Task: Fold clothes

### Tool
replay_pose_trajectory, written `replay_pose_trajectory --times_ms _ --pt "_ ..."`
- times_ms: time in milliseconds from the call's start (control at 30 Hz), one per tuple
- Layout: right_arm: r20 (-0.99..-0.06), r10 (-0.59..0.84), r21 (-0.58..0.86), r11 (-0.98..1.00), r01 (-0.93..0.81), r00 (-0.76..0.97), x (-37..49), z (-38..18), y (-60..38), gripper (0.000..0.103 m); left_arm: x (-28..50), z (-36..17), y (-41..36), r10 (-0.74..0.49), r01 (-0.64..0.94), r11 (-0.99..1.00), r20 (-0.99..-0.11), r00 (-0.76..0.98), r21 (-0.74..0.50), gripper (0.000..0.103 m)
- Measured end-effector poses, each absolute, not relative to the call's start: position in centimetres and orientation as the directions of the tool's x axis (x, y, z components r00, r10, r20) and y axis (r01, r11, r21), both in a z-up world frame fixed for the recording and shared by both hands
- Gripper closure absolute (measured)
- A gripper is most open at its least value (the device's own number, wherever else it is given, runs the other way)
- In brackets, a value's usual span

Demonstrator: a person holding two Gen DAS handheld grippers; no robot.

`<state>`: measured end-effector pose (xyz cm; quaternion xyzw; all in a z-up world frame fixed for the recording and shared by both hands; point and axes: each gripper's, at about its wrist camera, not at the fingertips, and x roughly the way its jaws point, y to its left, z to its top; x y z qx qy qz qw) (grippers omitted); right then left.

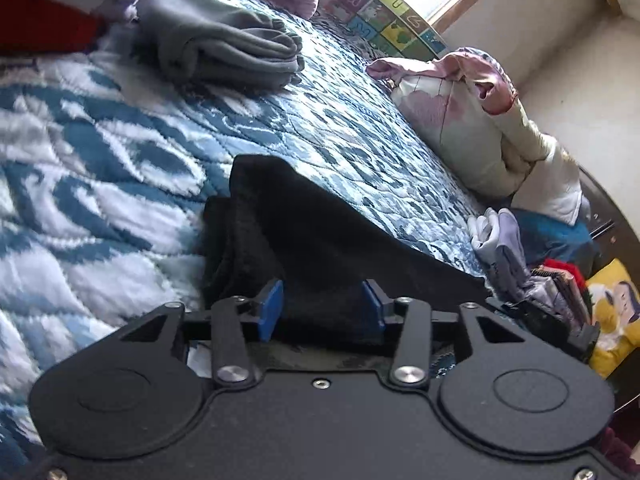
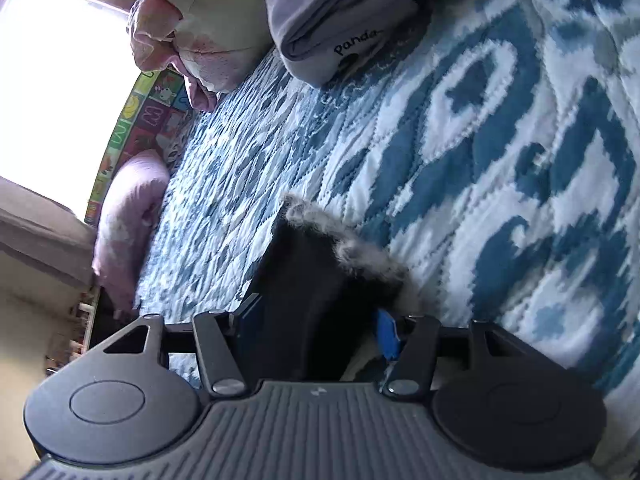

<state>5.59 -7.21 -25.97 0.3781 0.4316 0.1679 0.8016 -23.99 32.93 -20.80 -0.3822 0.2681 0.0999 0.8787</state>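
Left gripper [image 1: 322,306]: the jaws stand apart. The two blue pads [image 1: 271,308] sit on either side of a fold of the black garment [image 1: 304,236], with dark cloth lying between them; the pads do not appear to press on it. Right gripper [image 2: 320,328]: the jaws also stand apart. Black cloth fills the gap between them, and the right-hand blue pad [image 2: 389,334] shows clear of the fabric; whether the left-hand pad touches the cloth cannot be told.

The black garment lies on the blue-and-white quilt [image 1: 120,152], bunched in thick folds directly ahead of both grippers. In the right wrist view its far edge carries a strip of grey fleecy lining [image 2: 352,240].

Further out in the left wrist view, a folded grey garment [image 1: 224,52] rests on the quilt, well apart from the black one. A floral pillow [image 1: 472,120] sits at the far edge of the bed, with a heap of mixed clothing [image 1: 532,256] beside it. In the right wrist view, a folded lilac garment [image 2: 340,20] printed with the word "panda" lies on the quilt near the same floral pillow. A pink pillow [image 2: 128,216] lies against an alphabet play mat [image 2: 132,120] below the bright window [image 2: 52,92].
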Motion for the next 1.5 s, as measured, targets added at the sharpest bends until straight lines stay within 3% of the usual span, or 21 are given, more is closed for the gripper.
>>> replay_pose_trajectory --times_ms 67,100,133,200,367,700,867,1167,1500 --pt "-0.584 0.565 0.722 0.69 0.054 0.583 5.6 -25.6 -6.5 0.058 -24.4 -20.8 32.9 -0.032 -0.369 0.684 -0.531 0.847 -0.629 0.056" --pt "-0.589 0.555 0.71 0.702 0.048 0.588 5.6 -25.4 -6.3 0.073 -24.6 -20.8 32.8 -0.034 -0.358 0.684 -0.519 0.854 -0.635 0.055" --pt "-0.593 0.545 0.699 0.714 0.043 0.593 5.6 -25.2 -6.0 0.081 -24.8 -20.8 32.9 -0.036 -0.348 0.682 -0.505 0.863 -0.643 0.054" --pt "-0.602 0.525 0.675 0.738 0.032 0.602 5.6 -24.7 -5.5 0.087 -25.3 -20.8 33.2 -0.042 -0.327 0.672 -0.474 0.879 -0.665 0.052" --pt "-0.543 0.518 0.607 0.786 -0.117 0.661 4.5 -21.0 -4.0 0.088 -26.6 -20.7 34.7 -0.032 -0.293 0.619 -0.396 0.918 -0.728 0.047" --pt "-0.409 0.638 0.451 0.763 -0.463 0.652 -0.4 -12.0 3.2 0.088 -28.0 -20.9 37.0 -0.026 -0.264 0.561 -0.335 0.942 -0.785 0.045" --pt "-0.404 0.68 0.235 0.723 -0.649 0.612 -5.3 -10.5 10.1 0.088 -28.5 -20.6 37.6 -0.026 -0.247 0.547 -0.311 0.95 -0.8 0.045" --pt "-0.472 0.67 -0.169 0.569 -0.805 0.573 -14.0 -13.8 19.7 0.089 -29.8 -20.5 39.5 0.027 -0.253 0.499 -0.277 0.961 -0.829 0.044" --pt "-0.482 0.67 -0.368 0.43 -0.824 0.565 -19.3 -17.9 22.9 0.088 -30.0 -20.8 40.4 0.037 -0.262 0.479 -0.279 0.96 -0.838 0.044"
